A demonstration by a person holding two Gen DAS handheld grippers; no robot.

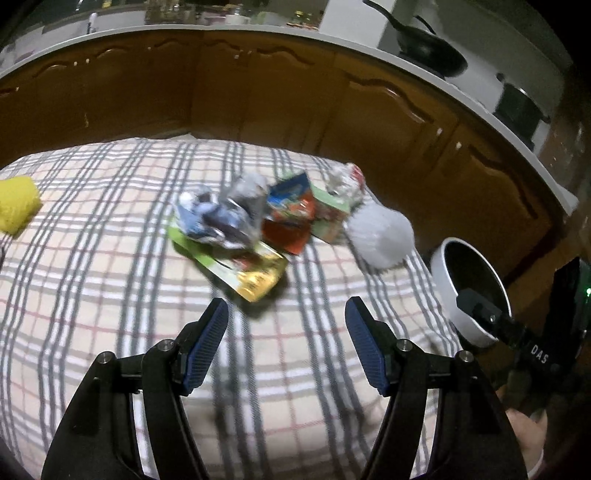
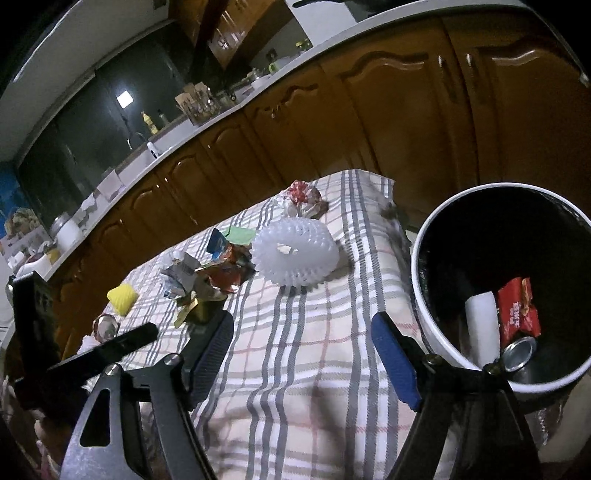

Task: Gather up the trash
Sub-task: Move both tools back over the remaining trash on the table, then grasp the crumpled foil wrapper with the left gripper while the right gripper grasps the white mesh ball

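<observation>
A: Checking claws: left gripper [image 1: 286,317] jaws apart, nothing between. Right gripper [image 2: 303,332] same, empty.

B: Trash?

A: Wrappers [image 1: 236,221] piled mid-cloth [image 1: 92,295], beside white spiky ring [image 2: 295,254]. Bin [image 2: 424,295] at cloth's right edge, holds red packet [image 2: 517,310] and can [image 2: 519,352].

A home kitchen; wooden cabinets [image 2: 229,155] under a white counter [image 1: 258,31]; frying pan [image 1: 428,51] on it.
</observation>
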